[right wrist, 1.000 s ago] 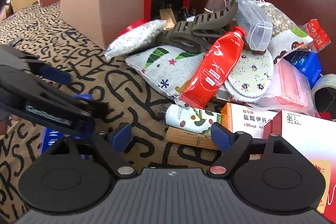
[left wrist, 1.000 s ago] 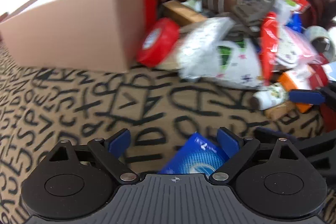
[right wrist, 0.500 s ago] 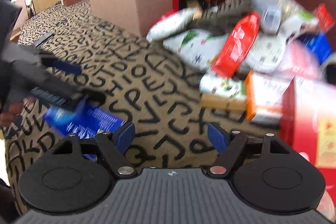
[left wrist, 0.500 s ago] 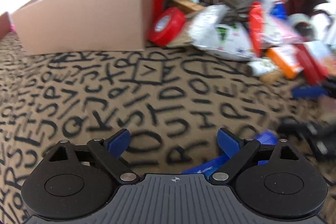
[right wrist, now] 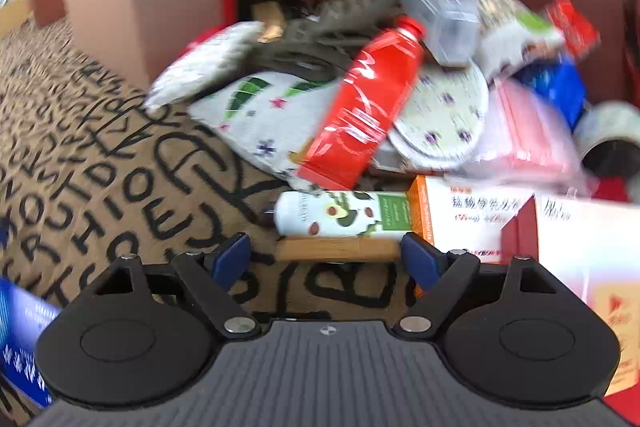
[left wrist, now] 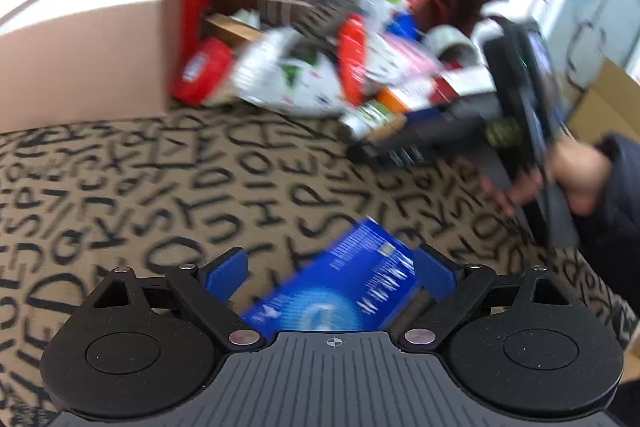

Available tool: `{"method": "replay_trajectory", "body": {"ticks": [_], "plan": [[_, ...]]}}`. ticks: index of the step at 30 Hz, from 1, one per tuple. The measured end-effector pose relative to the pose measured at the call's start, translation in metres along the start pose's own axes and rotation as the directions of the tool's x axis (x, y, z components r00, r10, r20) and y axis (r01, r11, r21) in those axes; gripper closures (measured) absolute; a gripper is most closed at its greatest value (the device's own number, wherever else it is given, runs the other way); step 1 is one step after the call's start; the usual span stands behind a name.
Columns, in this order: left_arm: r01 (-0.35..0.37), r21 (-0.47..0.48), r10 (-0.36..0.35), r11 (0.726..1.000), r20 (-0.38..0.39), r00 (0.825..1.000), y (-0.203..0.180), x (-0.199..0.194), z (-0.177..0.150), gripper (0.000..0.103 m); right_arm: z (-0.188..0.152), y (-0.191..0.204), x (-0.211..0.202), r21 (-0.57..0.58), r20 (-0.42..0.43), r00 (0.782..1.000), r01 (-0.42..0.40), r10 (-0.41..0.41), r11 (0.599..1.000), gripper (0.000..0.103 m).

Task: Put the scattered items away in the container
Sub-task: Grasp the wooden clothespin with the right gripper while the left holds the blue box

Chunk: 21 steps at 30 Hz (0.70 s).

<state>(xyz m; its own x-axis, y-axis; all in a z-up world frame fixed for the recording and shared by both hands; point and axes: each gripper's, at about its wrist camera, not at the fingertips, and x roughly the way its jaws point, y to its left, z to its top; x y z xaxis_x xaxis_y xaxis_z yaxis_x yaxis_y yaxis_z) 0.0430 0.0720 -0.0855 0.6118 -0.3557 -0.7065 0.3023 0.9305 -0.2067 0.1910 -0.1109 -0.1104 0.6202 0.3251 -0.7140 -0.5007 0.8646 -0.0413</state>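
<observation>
The blue packet (left wrist: 340,291) lies between the spread fingers of the left gripper (left wrist: 331,269), tilted with its far corner toward 1 o'clock; its right edge sits against or just beside the right pad (left wrist: 434,273), while the left pad (left wrist: 227,273) stands clear of it. Whether the packet is pinched or only resting on the lettered cloth (left wrist: 160,179) cannot be told through the blur. The right wrist view catches only a sliver of the same packet (right wrist: 20,343) at its 8 o'clock edge.

The right gripper (right wrist: 327,259) is wide open and holds nothing. Just ahead of its tips, at 12 o'clock, lies a wooden block (right wrist: 338,250), and touching it on the far side a white tube with an avocado print (right wrist: 340,215). Only this view makes the pile readable: a red tube (right wrist: 364,111) leans across a floral pouch (right wrist: 276,119), and an orange-and-white medicine box (right wrist: 460,215) sits at 2 o'clock.

The left wrist view shows what the right cannot: the right gripper (left wrist: 400,143) from outside at 2 o'clock, reaching into the heap, with the hand (left wrist: 576,171) gripping its handle. It also shows a red tape roll (left wrist: 204,71) beside the cardboard box (left wrist: 92,59) at 10 o'clock. The box (right wrist: 152,15) stands at 11 o'clock in the right view.
</observation>
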Motion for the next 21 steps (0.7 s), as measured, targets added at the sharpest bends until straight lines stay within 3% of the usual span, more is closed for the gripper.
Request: {"method": "replay_trajectory", "body": {"ticks": [2, 5, 7, 10, 13, 16, 19, 21], "plan": [[-0.017, 0.014, 0.018, 1.000, -0.032, 0.999, -0.006, 0.012, -0.003, 0.008, -0.002, -0.002, -0.004, 0.000, -0.012, 1.000, -0.010, 0.010, 1.000, 0.026], [-0.060, 0.024, 0.061, 0.998, -0.039, 0.997, -0.010, 0.022, -0.007, 0.015, -0.010, -0.006, -0.017, 0.015, -0.021, 0.999, -0.050, 0.050, 0.999, 0.054], [-0.073, -0.022, 0.072, 0.997, -0.028, 0.997, -0.006, 0.021, -0.004, 0.023, -0.017, -0.008, -0.026, 0.018, -0.026, 0.997, -0.073, 0.074, 0.997, 0.073], [-0.102, -0.122, 0.101, 0.987, -0.021, 0.995, 0.008, 0.019, 0.001, 0.037, -0.026, -0.007, -0.040, 0.017, -0.045, 0.990, -0.136, 0.137, 0.990, 0.087], [-0.165, -0.192, 0.165, 0.967, -0.011, 0.986, 0.019, 0.015, 0.003, 0.038, -0.032, 0.005, -0.056, -0.007, -0.079, 0.963, -0.260, 0.259, 0.966, 0.087], [-0.171, -0.192, 0.170, 0.966, -0.021, 0.985, 0.021, 0.010, 0.002, 0.029, -0.033, 0.019, -0.068, -0.058, -0.040, 0.972, -0.233, 0.230, 0.971, 0.082], [-0.163, -0.158, 0.161, 0.974, -0.031, 0.987, 0.015, 0.009, 0.000, 0.025, -0.029, 0.021, -0.069, -0.027, -0.013, 0.972, -0.236, 0.236, 0.971, 0.060], [-0.166, -0.134, 0.162, 0.977, -0.041, 0.986, 0.011, 0.010, -0.001, 0.026, -0.028, 0.025, -0.064, -0.035, -0.019, 0.972, -0.237, 0.236, 0.971, 0.060]]}}
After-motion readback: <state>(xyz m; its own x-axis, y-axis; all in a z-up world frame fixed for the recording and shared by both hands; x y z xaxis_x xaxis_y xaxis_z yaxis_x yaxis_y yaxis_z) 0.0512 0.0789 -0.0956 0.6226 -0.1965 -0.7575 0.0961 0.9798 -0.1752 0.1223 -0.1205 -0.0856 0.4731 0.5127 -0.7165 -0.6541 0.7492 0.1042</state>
